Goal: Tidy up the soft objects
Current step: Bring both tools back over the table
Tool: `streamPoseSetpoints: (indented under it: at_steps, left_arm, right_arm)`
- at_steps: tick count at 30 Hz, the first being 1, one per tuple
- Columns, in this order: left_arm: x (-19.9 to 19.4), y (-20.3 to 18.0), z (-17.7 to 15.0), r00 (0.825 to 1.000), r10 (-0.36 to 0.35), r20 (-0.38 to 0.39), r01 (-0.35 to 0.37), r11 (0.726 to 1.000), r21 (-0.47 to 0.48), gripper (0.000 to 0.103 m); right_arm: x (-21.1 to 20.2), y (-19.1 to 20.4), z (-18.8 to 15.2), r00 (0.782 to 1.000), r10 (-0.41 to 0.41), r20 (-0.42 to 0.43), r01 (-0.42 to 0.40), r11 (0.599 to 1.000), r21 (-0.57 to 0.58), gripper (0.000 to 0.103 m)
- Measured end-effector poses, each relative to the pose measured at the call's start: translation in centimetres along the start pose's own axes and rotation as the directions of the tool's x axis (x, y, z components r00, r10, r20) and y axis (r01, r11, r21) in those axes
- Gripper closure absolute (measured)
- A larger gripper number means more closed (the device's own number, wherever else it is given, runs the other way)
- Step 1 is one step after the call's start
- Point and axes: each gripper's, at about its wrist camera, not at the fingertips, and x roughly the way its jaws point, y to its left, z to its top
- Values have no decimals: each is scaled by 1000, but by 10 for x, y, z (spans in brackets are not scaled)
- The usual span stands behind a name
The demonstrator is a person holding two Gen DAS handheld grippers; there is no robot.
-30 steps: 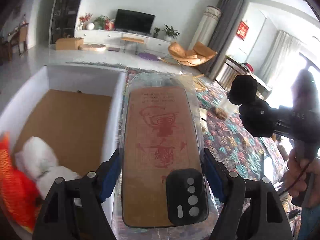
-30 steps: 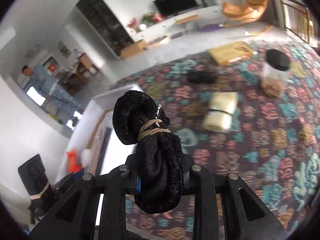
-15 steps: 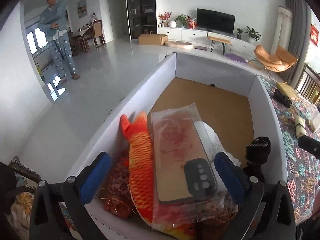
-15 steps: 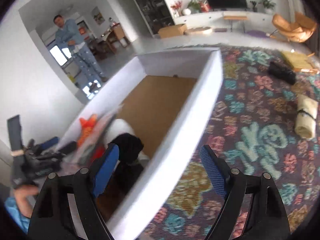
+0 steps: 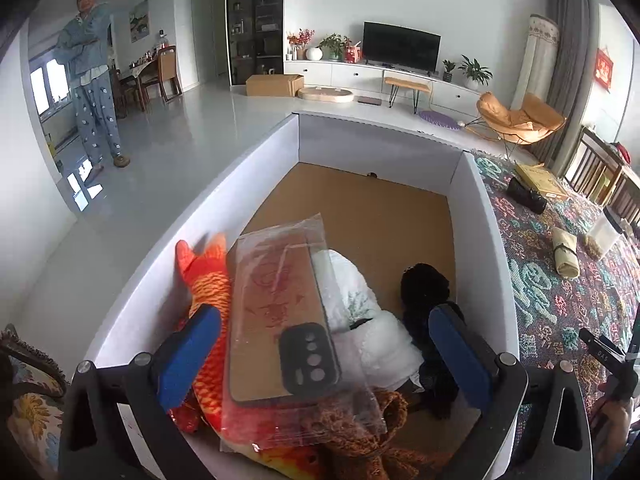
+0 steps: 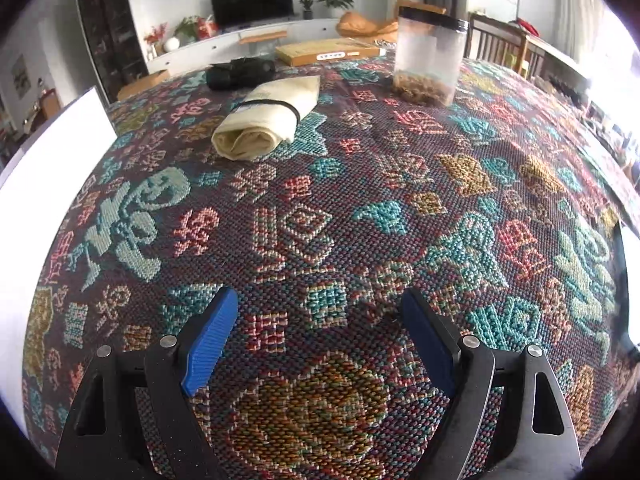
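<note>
While the left gripper hangs over the near end of the white-walled cardboard box with a brown floor, its blue-padded fingers stand spread wide with nothing between them. Below them, in the lower centre of the left wrist view, the clear plastic bag holding a tan phone case with a red printed figure lies on top of the pile; the red print is too faint to read. Left of it the orange plush fish shows only its tail and part of its body, the rest hidden under the bag. Right of the bag sits the white soft bundle, and further right the black fabric bundle, partly covered by the right-hand finger. A brown knitted item at the bottom edge is cut off by the frame.

The right gripper also has its fingers wide apart, holding nothing, above the multicoloured woven tablecloth. In the upper part of its view lie a cream rolled cloth bound with a black band, a black pouch, a flat yellow-brown box whose white label is illegible, and a clear jar with a black lid.
</note>
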Motion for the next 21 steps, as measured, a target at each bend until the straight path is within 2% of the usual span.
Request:
streamPoseSetpoints:
  at_steps: [4, 8, 11, 16, 21]
  left_arm:
    - [-2, -22, 3, 998, -56, 0, 56, 998, 18, 0]
    - [-11, -59, 5, 985, -171, -5, 171, 983, 66, 0]
    - [-23, -94, 4, 966, -258, -7, 257, 957, 134, 0]
    - [-41, -149, -6, 927, -373, -39, 372, 898, 237, 0]
    - [-44, -184, -17, 891, -442, -101, 452, 854, 255, 0]
  right_arm:
    - [1, 0, 0, 1000, -26, -4, 26, 1000, -7, 17]
    - [6, 5, 0, 999, -45, -10, 44, 999, -30, 16]
    - [5, 3, -3, 999, -38, -7, 38, 999, -24, 16]
    - [4, 4, -4, 999, -42, -7, 42, 999, -27, 16]
    - [4, 4, -4, 999, -41, -6, 41, 999, -26, 16]
